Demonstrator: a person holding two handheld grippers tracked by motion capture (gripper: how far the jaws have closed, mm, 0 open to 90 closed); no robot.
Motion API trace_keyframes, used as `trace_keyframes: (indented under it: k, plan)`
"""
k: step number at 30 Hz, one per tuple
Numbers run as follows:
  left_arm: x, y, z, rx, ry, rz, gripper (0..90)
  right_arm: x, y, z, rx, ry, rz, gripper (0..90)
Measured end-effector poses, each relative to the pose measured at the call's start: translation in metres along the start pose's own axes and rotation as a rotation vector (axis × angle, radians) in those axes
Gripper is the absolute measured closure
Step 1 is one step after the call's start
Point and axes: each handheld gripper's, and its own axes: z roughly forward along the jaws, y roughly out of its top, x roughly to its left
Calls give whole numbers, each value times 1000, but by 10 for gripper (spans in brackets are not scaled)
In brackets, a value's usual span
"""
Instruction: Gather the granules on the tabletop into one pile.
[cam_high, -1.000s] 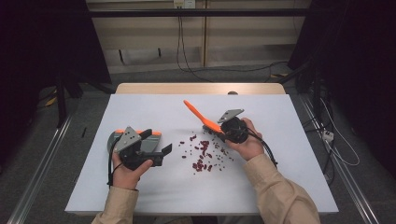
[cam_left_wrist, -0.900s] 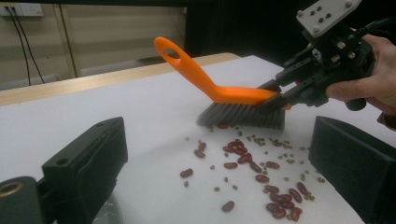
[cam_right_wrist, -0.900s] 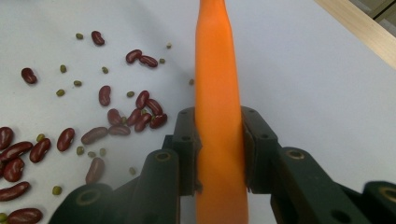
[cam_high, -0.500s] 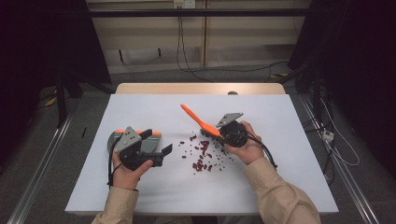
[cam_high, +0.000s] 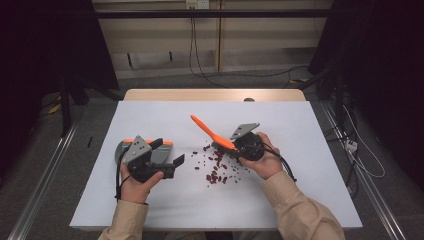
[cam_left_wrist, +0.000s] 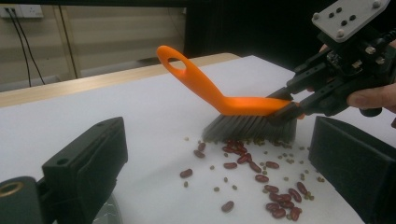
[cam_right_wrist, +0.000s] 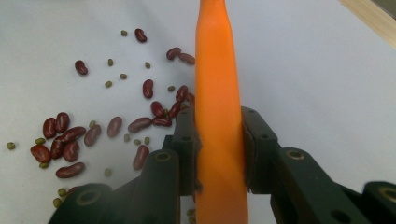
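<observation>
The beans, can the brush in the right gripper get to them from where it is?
Probably yes. The right gripper is shut on the orange brush, whose grey bristles already stand at the edge of the red beans on the white table. Nothing lies between them.

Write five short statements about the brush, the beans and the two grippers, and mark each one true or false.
1. The right gripper is shut on the orange brush. True.
2. The brush's bristles point up. False: they point down at the table.
3. Red beans lie scattered on the table. True.
4. The left gripper holds a bean. False: its jaws stand open with nothing between them.
5. All the beans are red. False: small green ones lie among them.
</observation>
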Motion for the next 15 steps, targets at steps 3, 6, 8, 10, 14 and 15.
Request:
trace_keyframes:
  k: [3, 6, 8, 10, 14, 15]
  plan:
    - [0, 0, 0, -3, -1, 0, 46, 1, 0, -1, 3, 6, -18, 713]
    - [-1, 0, 0, -1, -1, 1, 46, 2, -1, -3, 0, 25, -13, 713]
    - [0, 0, 0, -2, -1, 0, 46, 4, -1, -4, -1, 33, -11, 713]
    - [0, 0, -1, -2, 0, 0, 46, 6, -1, -5, 0, 35, -30, 713]
    - [-1, 0, 0, -1, -2, 0, 46, 7, -2, -7, -6, 49, -37, 713]
    - [-1, 0, 0, -2, -1, 0, 46, 7, -1, -8, -9, 48, -37, 713]
